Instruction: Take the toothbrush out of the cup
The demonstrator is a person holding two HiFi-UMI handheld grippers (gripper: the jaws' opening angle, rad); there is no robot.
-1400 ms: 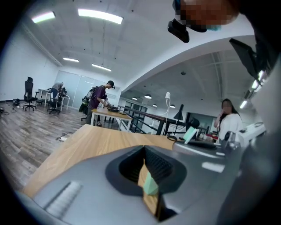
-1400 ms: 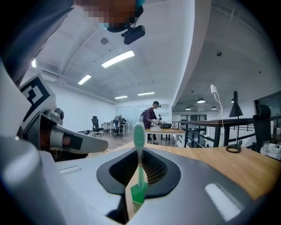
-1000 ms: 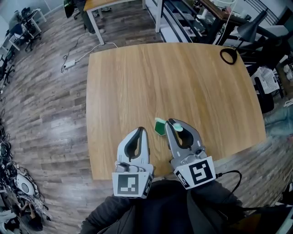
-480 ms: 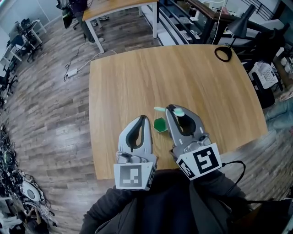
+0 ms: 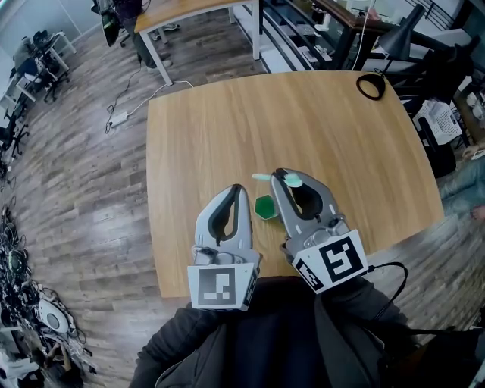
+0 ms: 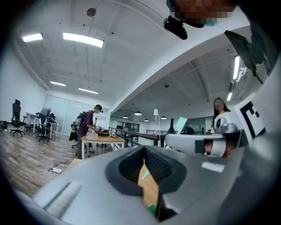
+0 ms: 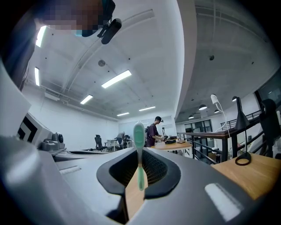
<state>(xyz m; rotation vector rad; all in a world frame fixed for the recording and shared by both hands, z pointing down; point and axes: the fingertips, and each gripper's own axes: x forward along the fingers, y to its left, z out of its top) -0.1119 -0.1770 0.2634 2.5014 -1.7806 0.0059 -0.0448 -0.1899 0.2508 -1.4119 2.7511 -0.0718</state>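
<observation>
A mint-green toothbrush (image 5: pixel 286 179) is pinched crosswise at the tip of my right gripper (image 5: pixel 282 176), with its handle sticking out to the left. In the right gripper view the toothbrush (image 7: pixel 139 158) stands upright between the pads of the right gripper (image 7: pixel 139 173). The small green cup (image 5: pixel 265 206) sits on the wooden table (image 5: pixel 227 121), below and between the two grippers, and nothing touches it. My left gripper (image 5: pixel 238 189) hovers to the left of the cup with its jaws together and nothing in them. Through the slit of the left gripper (image 6: pixel 145 171) the green cup (image 6: pixel 152 210) shows.
A black lamp with a ring base (image 5: pixel 370 86) stands at the table's far right corner. Another desk (image 5: pixel 182 6) and office chairs (image 5: pixel 34 61) stand on the wood floor beyond. A person (image 6: pixel 88 127) works at a far desk. The table's near edge runs under my hands.
Both grippers have risen a little above the table. The toothbrush went up with the right gripper, away from the cup, which stayed where it was.
</observation>
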